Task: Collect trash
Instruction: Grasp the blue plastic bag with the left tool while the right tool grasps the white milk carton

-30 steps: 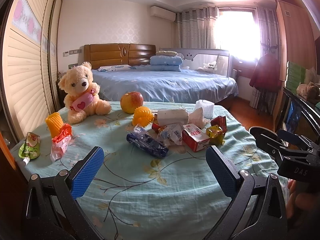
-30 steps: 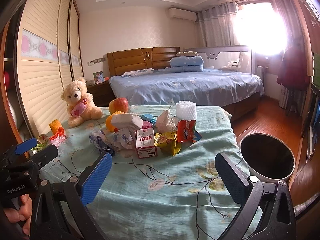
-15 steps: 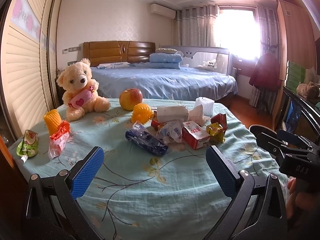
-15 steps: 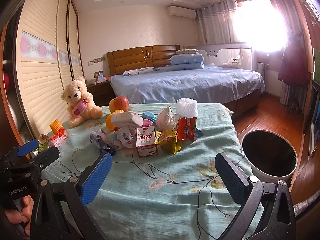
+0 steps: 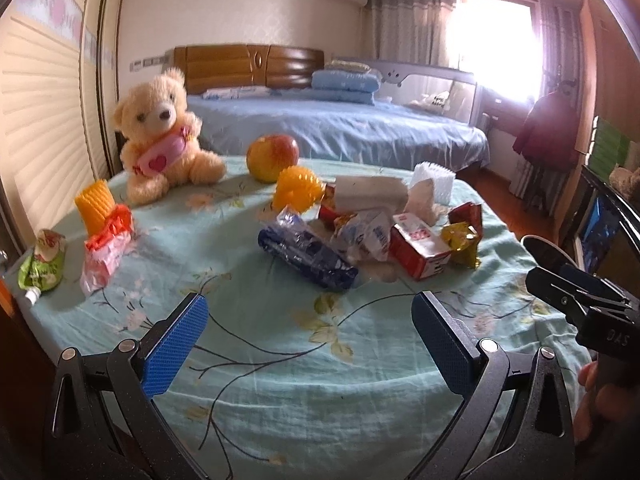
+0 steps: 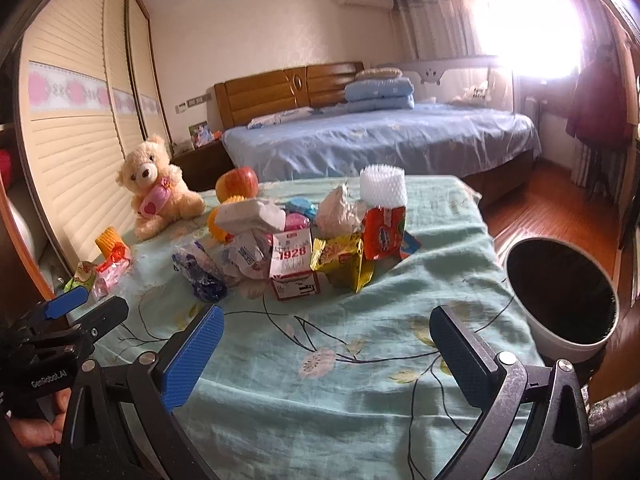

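A heap of trash lies mid-table: a blue crumpled bag (image 5: pixel 306 254), a red and white carton (image 5: pixel 420 246) (image 6: pixel 292 264), a yellow wrapper (image 6: pixel 340 264), a red wrapper (image 6: pixel 384 232), white foam netting (image 6: pixel 383 184) and crumpled paper (image 6: pixel 338 210). A white bin (image 6: pixel 560 300) with a dark inside stands on the floor right of the table. My left gripper (image 5: pixel 308 336) is open and empty over the near cloth, short of the heap. My right gripper (image 6: pixel 326 346) is also open and empty, near the table's front edge.
A teddy bear (image 5: pixel 162 136), an apple (image 5: pixel 272 156), a spiky orange ball (image 5: pixel 298 188), a yellow toy (image 5: pixel 94 204), a red-white packet (image 5: pixel 106 248) and a green pouch (image 5: pixel 44 262) sit on the green floral tablecloth (image 5: pixel 280 360). A blue bed (image 6: pixel 380 136) lies behind.
Both grippers have moved forward toward the heap, so the trash and bin look larger. Both stay open and empty.
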### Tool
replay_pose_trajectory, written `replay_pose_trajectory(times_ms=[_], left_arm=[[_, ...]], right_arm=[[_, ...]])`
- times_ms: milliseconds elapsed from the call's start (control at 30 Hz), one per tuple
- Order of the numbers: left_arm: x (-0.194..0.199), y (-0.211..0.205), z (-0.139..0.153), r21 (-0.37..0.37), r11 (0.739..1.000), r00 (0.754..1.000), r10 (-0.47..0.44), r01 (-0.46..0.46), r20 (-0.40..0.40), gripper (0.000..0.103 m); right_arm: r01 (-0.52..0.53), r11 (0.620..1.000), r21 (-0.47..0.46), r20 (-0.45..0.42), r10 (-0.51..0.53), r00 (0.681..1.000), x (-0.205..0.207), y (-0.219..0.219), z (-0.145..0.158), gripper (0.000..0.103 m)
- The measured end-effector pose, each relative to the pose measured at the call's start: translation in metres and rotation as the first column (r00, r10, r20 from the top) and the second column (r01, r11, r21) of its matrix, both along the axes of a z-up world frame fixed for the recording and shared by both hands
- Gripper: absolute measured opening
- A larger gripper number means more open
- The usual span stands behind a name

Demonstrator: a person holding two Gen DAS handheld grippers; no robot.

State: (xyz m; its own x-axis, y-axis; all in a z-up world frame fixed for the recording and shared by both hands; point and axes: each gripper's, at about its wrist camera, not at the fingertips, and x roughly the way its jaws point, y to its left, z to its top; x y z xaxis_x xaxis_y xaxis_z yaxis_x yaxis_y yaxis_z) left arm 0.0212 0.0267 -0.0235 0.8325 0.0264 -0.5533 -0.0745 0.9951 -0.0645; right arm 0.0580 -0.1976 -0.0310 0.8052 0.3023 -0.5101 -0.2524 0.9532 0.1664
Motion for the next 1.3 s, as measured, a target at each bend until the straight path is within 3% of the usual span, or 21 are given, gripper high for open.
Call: replay_pose_trajectory(times_ms=[200,433,733,833,1067,1167,1200,1300], left_arm=[[0.027,0.008,-0.012,-0.028,1.0,0.997,0.01,-0.012,-0.072,0.103],[0.063,0.015,-0.025,-0.061,0.998,0.989,0.006,-0.015,-0.148,0.099],[0.106,0.025,-0.039,-0.142,0.99,0.973,-0.007,-0.027,-0.23,0.096],[0.115,0.024,-0.041,-0.147,0.989,0.97,-0.015,-0.022,-0.242,0.087],[0.124,0.023,-0.048,-0.185,0.982,0.963,-0.075,0.027,-0.26,0.043],[0.118,0.02,-0.044,-0.165,0.985,0.966,-0.082,0.042,-0.245,0.036],[0.116,0.019,-0.043,-0.162,0.986,0.966,-0.085,0.046,-0.243,0.036],[0.11,0.02,-0.041,-0.162,0.986,0.968,-0.088,0.05,-0.236,0.032]], right_arm=[[-0.011,1.0,0.024,-0.082,0.013,0.997,0.026,-0.001,-0.012,0.101],[-0.077,0.996,0.041,-0.172,0.083,0.982,0.052,0.013,-0.027,0.077],[-0.131,0.99,0.048,-0.248,0.139,0.959,0.085,0.03,-0.039,0.074],[-0.144,0.989,0.04,-0.268,0.15,0.952,0.096,0.035,-0.042,0.074],[-0.173,0.985,0.029,-0.289,0.174,0.941,0.114,0.048,-0.046,0.074],[-0.182,0.983,0.016,-0.295,0.178,0.939,0.12,0.056,-0.049,0.065],[-0.183,0.983,0.014,-0.298,0.178,0.938,0.122,0.058,-0.05,0.053],[-0.184,0.983,0.021,-0.29,0.182,0.94,0.12,0.057,-0.049,0.053]])
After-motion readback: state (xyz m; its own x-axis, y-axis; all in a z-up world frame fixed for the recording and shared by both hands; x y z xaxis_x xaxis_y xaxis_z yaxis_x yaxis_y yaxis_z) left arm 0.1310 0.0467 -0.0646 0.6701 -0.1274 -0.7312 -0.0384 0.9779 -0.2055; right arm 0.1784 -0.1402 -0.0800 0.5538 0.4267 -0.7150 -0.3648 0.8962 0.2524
